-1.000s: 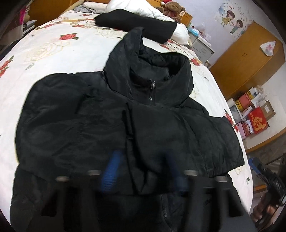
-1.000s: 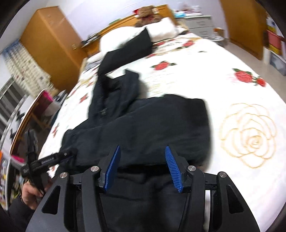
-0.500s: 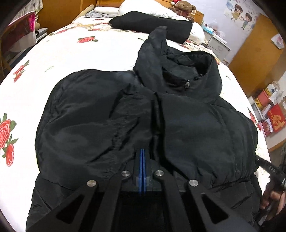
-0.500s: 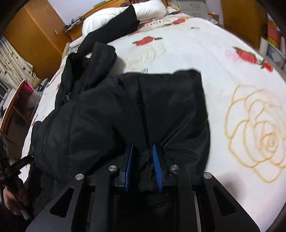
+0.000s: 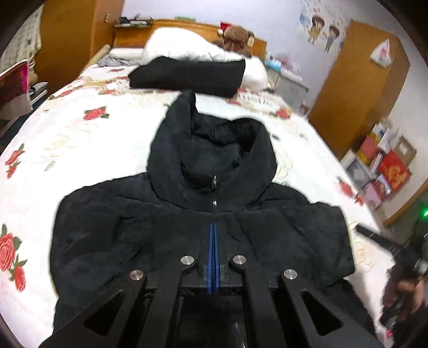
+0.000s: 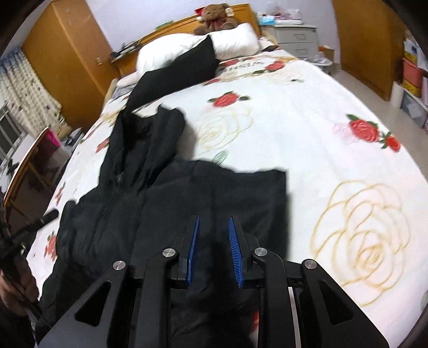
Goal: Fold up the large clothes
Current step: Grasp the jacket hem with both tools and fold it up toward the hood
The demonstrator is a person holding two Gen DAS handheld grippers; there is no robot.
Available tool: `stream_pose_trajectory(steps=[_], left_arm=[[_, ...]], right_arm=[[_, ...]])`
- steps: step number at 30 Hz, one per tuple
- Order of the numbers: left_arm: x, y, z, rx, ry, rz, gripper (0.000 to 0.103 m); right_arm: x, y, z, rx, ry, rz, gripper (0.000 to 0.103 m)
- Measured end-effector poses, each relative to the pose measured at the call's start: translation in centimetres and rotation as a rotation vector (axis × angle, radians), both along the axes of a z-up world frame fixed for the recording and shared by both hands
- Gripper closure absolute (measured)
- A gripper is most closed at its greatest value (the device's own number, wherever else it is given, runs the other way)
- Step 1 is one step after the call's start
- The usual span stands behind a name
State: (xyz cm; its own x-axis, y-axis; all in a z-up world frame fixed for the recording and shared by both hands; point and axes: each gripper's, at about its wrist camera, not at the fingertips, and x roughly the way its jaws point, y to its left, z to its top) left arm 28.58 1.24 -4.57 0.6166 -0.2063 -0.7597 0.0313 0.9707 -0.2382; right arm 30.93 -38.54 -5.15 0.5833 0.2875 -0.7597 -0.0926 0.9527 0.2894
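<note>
A black hooded puffer jacket (image 5: 128, 230) lies on the bed, zipped, hood pointing toward the headboard, with both sleeves folded across its front. My left gripper (image 5: 213, 230) is over the jacket's lower chest; its blue pads are pressed together and no cloth shows between them. In the right wrist view the jacket (image 6: 149, 214) fills the left and middle. My right gripper (image 6: 214, 223) sits over the jacket's near edge with its jaws partly apart and black cloth lying between and below the pads; whether they pinch it is unclear.
The bed has a white rose-print cover (image 5: 67, 128). A folded black garment (image 5: 187, 76) and white pillows (image 6: 235, 40) lie near the headboard with a teddy bear (image 6: 216, 16). Wooden wardrobes (image 5: 358, 88), a nightstand (image 6: 297, 40) and boxes (image 5: 385, 171) stand at the right side.
Both grippers have lifted and tilted, showing more of the headboard. The right gripper's pads have spread wider than half a second ago. The left gripper stays shut.
</note>
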Motion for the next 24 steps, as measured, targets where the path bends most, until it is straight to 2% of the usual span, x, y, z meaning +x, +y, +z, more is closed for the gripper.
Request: stream_pose_trajectory(steps=[4,8,12,16,18,21,24], left_arm=[[2.0,0.0,-4.8,0.049,0.099,0.018,0.101],[1.5,0.5,-7.2,0.06,0.091,0.027,0.101],[1.5,0.2,-8.2,0.08,0.083,0.02,0.101],[1.8,-0.1,-7.2,0.106,0.102,0.016,0.101],[1.1,-0.2,-5.5,0.111,0.08,0.011,0.101],[-0.8,-0.1,-3.3,0.084,0.023,-0.008,0.101],[-2.0,-0.2,-4.0,0.111,0.036,-0.022,0.101]], right_arm=[[2.3,-0.1,-2.3,-0.038,0.05,-0.008,0.08],[2.3,1.8,-6.6,-0.062,0.103,0.029,0.08],[2.5,2.4,-7.5,-0.076,0.105,0.036,0.08],[2.3,1.8,-5.9,-0.088,0.111,0.038,0.08],[1.1,1.3,-3.7,-0.051,0.064,0.022,0.08],[-1.3,2.3,-1.5,-0.03,0.012,0.072,0.08],[-2.4,4.6,-2.7,-0.073,0.038,0.151,0.08]])
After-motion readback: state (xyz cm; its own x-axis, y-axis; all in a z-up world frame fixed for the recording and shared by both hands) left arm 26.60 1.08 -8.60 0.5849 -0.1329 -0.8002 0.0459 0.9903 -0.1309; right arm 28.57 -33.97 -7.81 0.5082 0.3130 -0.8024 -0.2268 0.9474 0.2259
